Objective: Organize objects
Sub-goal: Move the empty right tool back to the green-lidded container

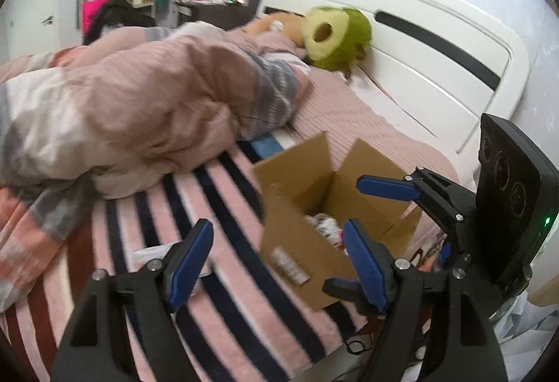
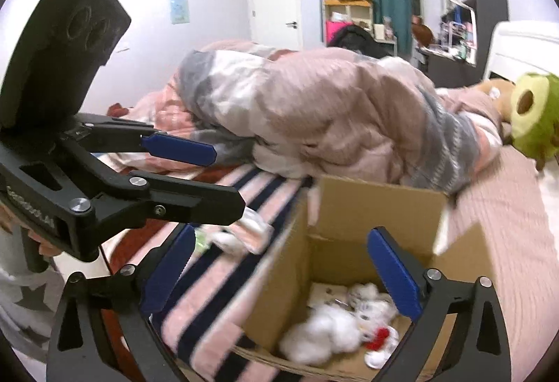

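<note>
Landmark = cardboard box (image 2: 367, 242) on the striped blanket (image 1: 216, 207), flaps up, mouth open.

Near: right gripper (image 2: 283, 273) hangs over the box's near rim, jaws spread wide, nothing between the pads. Directly under it, inside the box: white fluffy soft toys (image 2: 325, 336) w/ a red bit, lying loose on the box floor. Reads as a drop-off pose – jaws wide so nothing snags, gripper clear above the contents, not touching them.

Left gripper (image 1: 279, 263) sits on the box's outer side, one finger over the blanket, the other in front of the box wall. Jaws apart, empty. In the right wrist view it shows side-on beside the box, also apart. Prob parked there to stay out of the right one's path.

Just beside the box on the blanket: small white/pink cloth item (image 2: 251, 232) + a greenish scrap next to it, blurred, can't ID. Likely next to go in, since they're loose and within reach.

Behind the box: bunched pink/grey duvet (image 2: 332, 116), touching or nearly touching the back flap – can't tell which. Far side of box, by the white headboard (image 1: 401, 43): green avocado plush (image 1: 335, 36), well apart, too bulky for this box IMO.
</note>
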The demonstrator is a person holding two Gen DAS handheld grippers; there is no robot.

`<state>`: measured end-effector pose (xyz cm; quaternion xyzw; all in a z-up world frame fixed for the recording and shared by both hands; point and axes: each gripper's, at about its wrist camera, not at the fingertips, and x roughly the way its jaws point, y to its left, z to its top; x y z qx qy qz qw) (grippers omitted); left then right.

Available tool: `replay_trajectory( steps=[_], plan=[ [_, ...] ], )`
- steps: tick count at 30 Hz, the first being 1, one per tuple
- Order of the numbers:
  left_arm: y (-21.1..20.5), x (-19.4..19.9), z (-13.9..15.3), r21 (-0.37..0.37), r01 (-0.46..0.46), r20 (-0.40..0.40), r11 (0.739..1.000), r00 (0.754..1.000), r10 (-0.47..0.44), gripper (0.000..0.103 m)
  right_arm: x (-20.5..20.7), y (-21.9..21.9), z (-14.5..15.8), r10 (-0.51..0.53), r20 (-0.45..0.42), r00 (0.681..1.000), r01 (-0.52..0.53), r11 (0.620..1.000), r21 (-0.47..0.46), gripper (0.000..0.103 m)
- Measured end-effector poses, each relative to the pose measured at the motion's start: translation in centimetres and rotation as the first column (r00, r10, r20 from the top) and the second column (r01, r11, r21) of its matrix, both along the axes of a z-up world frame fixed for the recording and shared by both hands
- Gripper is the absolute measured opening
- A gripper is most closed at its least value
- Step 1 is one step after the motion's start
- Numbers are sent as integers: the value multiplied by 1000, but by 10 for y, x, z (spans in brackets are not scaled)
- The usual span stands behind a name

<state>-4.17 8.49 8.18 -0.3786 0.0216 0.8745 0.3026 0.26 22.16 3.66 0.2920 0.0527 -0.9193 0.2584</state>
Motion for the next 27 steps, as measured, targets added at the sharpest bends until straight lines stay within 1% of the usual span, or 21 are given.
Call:
replay_trajectory(
  steps=[2, 4, 5, 6, 8, 11, 12, 13, 15, 18, 20, 22, 23, 24, 26, 27],
  plan=[
    [-26, 5, -1, 16, -42, -13, 999, 999, 42, 74, 3, -19, 3, 17, -41, 999, -17, 1000, 11, 100],
    [-51, 9, -5, 24, -79, -18, 997, 997, 80, 74, 10, -44, 3, 49, -115, 992, -40, 996, 84, 100],
    [-64, 11, -9, 24, -98, -19, 995, 995, 98, 74, 12, -55, 1, 67, -123, 990, -53, 992, 114, 100],
    [-75, 12, -13, 24, -119, -16, 993, 993, 119, 74, 14, -67, -1, 95, -121, 988, -80, 989, 128, 100],
    [-98, 15, -24, 25, -162, -7, 986, 987, 162, 74, 15, -87, -8, 157, -89, 983, -145, 981, 128, 100],
    [-127, 20, -41, 28, -198, 1, 980, 980, 198, 74, 16, -116, -23, 174, -81, 981, -161, 976, 145, 100],
    [-135, 22, -48, 28, -208, 9, 978, 978, 207, 74, 15, -123, -30, 190, -64, 980, -180, 973, 144, 100],
    [-142, 21, -54, 27, -218, 16, 976, 976, 217, 74, 11, -132, -40, 214, -15, 977, -210, 969, 130, 100],
    [-155, 21, -69, 22, -240, 34, 971, 970, 239, 74, 4, -141, -55, 223, 51, 973, -227, 969, 95, 100],
    [-168, 19, -90, 19, -262, 68, 965, 963, 261, 74, -7, -150, -86, 209, 122, 970, -217, 975, 56, 100],
    [-173, 16, -103, 10, -277, 86, 961, 958, 275, 74, -15, -153, -111, 198, 178, 964, -207, 978, 35, 97],
    [-177, 13, -117, 8, -286, 112, 958, 952, 284, 74, -22, -157, -132, 186, 231, 955, -197, 980, 27, 85],
    [-179, 11, -123, 9, -291, 122, 957, 950, 287, 74, -26, -159, -141, 176, 254, 951, -189, 982, 29, 76],
    [-181, 9, -129, 9, -296, 133, 955, 947, 293, 74, -30, -160, -151, 167, 275, 947, -183, 983, 33, 72],
    [-183, 6, -140, 0, -305, 149, 952, 942, 302, 74, -39, -164, -168, 144, 302, 942, -168, 984, 53, 70],
    [-184, 4, -144, -4, -309, 156, 951, 939, 306, 74, -44, -166, -175, 129, 308, 943, -156, 985, 67, 67]
  ],
)
